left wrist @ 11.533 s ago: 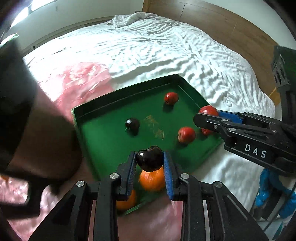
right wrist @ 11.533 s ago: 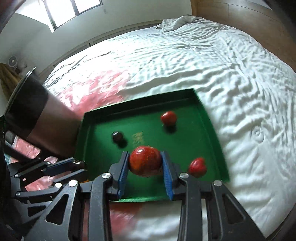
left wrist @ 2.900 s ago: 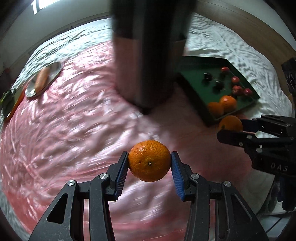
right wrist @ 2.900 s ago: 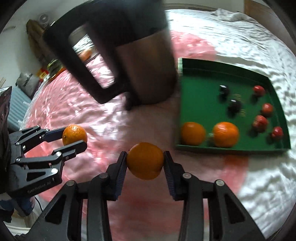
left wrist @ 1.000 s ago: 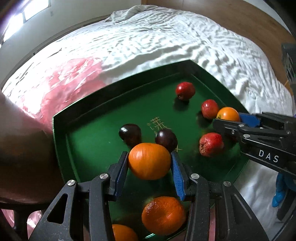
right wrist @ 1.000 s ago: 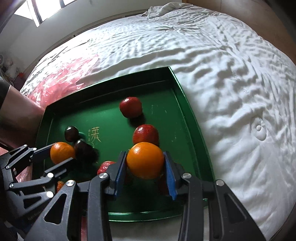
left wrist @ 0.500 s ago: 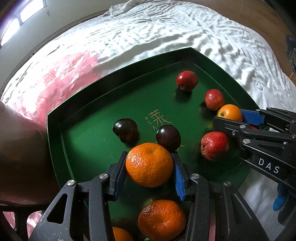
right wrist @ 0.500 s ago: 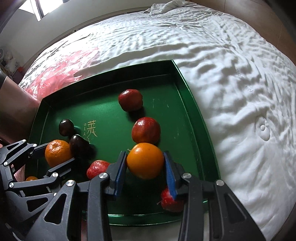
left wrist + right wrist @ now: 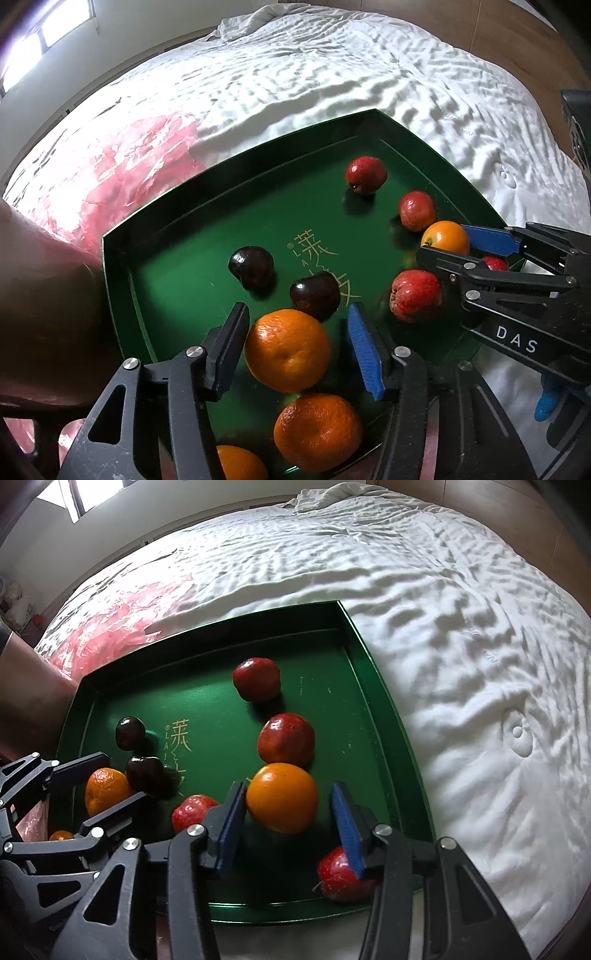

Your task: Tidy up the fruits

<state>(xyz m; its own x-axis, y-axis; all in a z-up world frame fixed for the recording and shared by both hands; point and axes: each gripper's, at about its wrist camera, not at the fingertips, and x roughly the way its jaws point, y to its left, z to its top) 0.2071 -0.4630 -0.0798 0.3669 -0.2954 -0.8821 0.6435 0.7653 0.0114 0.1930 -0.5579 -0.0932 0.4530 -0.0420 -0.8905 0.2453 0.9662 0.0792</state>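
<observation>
A green tray lies on the white bed. My left gripper is open around a mandarin that rests in the tray's near left part. My right gripper is open around a smooth orange in the tray's near right part. Two more mandarins lie at the near edge. Two dark plums and several red fruits lie in the tray.
A pink plastic sheet covers the bed left of the tray. A dark steel kettle body stands close by the tray's left edge. White rumpled bedding spreads right and beyond. A wooden headboard runs behind.
Both grippers have opened, letting go of the mandarin and the orange, which now sit in the tray. Both moved slightly closer to the tray.
</observation>
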